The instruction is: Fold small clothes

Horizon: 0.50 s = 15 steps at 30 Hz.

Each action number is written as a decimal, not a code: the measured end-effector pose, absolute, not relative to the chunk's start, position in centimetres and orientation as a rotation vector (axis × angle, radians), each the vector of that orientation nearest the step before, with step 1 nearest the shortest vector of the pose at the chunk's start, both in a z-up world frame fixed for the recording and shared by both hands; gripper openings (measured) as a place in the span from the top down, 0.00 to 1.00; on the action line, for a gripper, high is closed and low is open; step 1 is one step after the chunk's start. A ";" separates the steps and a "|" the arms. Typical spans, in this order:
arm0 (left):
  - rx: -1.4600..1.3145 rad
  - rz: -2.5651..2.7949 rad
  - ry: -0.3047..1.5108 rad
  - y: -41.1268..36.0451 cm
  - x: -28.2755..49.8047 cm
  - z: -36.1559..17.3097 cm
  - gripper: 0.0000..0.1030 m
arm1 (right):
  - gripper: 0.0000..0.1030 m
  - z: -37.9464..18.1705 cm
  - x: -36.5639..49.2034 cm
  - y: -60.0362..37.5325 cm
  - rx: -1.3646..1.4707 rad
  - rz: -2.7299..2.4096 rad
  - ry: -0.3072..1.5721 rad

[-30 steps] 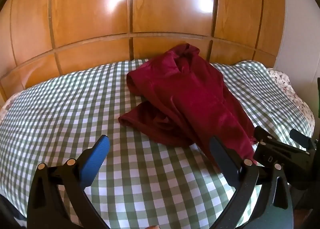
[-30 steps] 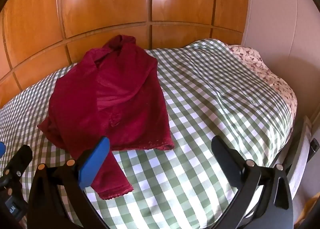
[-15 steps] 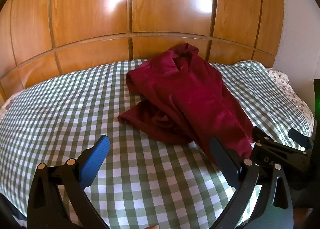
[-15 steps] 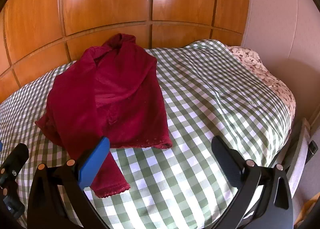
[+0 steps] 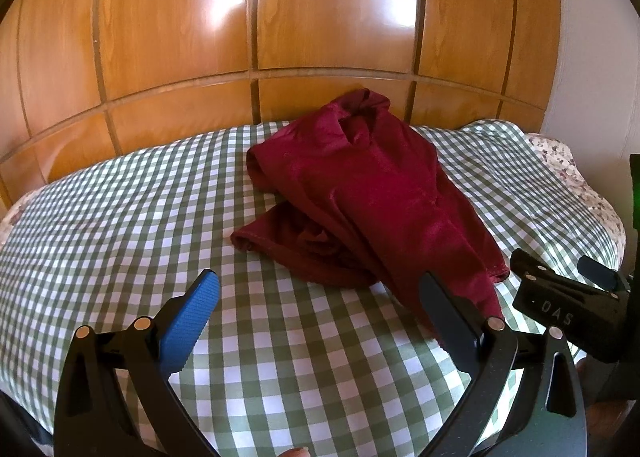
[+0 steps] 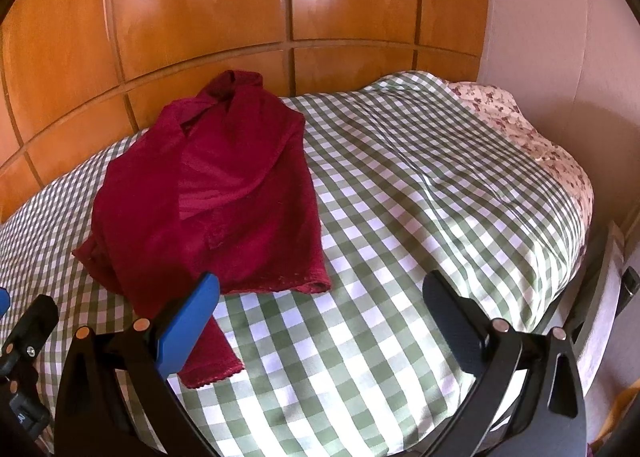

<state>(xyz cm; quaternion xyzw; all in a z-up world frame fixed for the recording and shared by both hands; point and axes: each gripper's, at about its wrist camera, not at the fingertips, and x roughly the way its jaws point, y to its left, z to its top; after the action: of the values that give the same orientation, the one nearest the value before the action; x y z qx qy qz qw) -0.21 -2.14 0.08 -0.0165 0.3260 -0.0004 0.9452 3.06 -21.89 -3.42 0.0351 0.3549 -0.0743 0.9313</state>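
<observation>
So from where I stood, going left to right: the left gripper (image 5: 318, 303) was hanging over bare checked bedspread (image 5: 120, 217), jaws spread wide, nothing in them. Just to its right lay the dark red garment (image 5: 360, 193), a crumpled heap toward the wooden headboard (image 5: 320, 17), collar end bunched up against it and one long piece, a sleeve I think, trailing toward the near edge of the bed. The right gripper (image 6: 320, 301) was over that trailing end, also wide open and empty, its blue finger (image 6: 188, 321) sitting right above the cloth, though I couldn't tell if it was touching. Further right was more checked cover and a flowery sheet (image 6: 520, 117) poking out by the wall. Nothing was folded yet as far as I could judge. What worried me: the fabric was doubled over itself, so a pinch at that hem could easily grab two layers, or catch the bedspread underneath and drag it up too. It also looked slippery and velvety, so a shallow grip might just slide off once lifted.
</observation>
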 end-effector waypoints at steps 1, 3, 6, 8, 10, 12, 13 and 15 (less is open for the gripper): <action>-0.034 -0.005 0.665 -2.1 -0.2 0.1 0.04 | 0.02 -3.4 3.1 -22.0 0.077 -0.155 0.728; -0.032 -0.008 0.663 -2.1 -0.2 0.1 0.04 | 0.02 -3.3 3.1 -22.3 0.081 -0.159 0.729; -0.028 -0.017 0.660 -2.3 -0.3 0.2 0.04 | 0.02 -3.3 3.0 -22.7 0.087 -0.168 0.727; -0.024 -0.021 0.662 -2.5 -0.3 0.2 0.04 | 0.02 -3.3 3.0 -22.9 0.093 -0.174 0.730; -0.020 -0.024 0.663 -2.6 -0.3 0.2 0.04 | 0.02 -3.4 3.0 -23.0 0.093 -0.175 0.734; -0.018 -0.025 0.664 -2.7 -0.3 0.1 0.04 | 0.02 -3.5 3.1 -23.1 0.092 -0.176 0.738; -0.019 -0.027 0.665 -2.7 -0.3 0.1 0.04 | 0.02 -3.6 3.1 -23.1 0.092 -0.177 0.741; -0.018 -0.028 0.665 -2.8 -0.3 0.1 0.04 | 0.02 -3.7 3.2 -23.3 0.095 -0.179 0.748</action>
<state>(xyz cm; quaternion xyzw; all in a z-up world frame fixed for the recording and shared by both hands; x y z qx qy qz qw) -0.33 -2.81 0.09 -0.0088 0.3262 -0.0140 0.9452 3.17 -23.26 -3.68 0.0464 0.3646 -0.0873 0.9259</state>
